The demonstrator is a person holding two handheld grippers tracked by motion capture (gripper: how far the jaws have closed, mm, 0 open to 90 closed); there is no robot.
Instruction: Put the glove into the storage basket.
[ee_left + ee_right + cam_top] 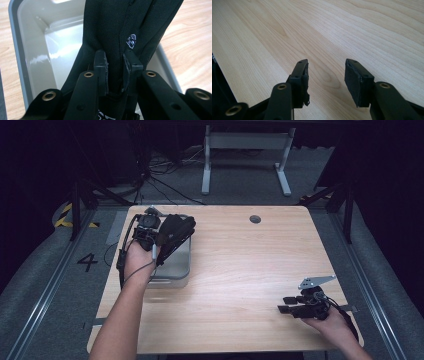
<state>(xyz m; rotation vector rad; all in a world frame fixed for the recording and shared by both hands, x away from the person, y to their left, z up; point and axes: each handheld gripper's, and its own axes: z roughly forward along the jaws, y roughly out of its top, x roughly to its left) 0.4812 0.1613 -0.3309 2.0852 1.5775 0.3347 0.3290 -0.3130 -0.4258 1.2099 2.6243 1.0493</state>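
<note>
A black fabric piece (117, 25) with a small white emblem hangs over a pale grey plastic bin (32, 50), its lower end inside the bin. My left gripper (115, 65) is shut on it, both pads pressing a fold of the cloth. From the high view, the left gripper (159, 244) holds the black fabric piece (176, 231) above the bin (172, 281) at the table's left side. My right gripper (284, 305) rests low at the table's near right corner. Its jaws (327, 75) stand open over bare wood with nothing between them.
The light wooden table (240, 265) has a round cable hole (255, 219) near its far edge. A white desk frame (245, 155) and loose cables lie on the grey floor beyond. Dark stands flank the table on both sides.
</note>
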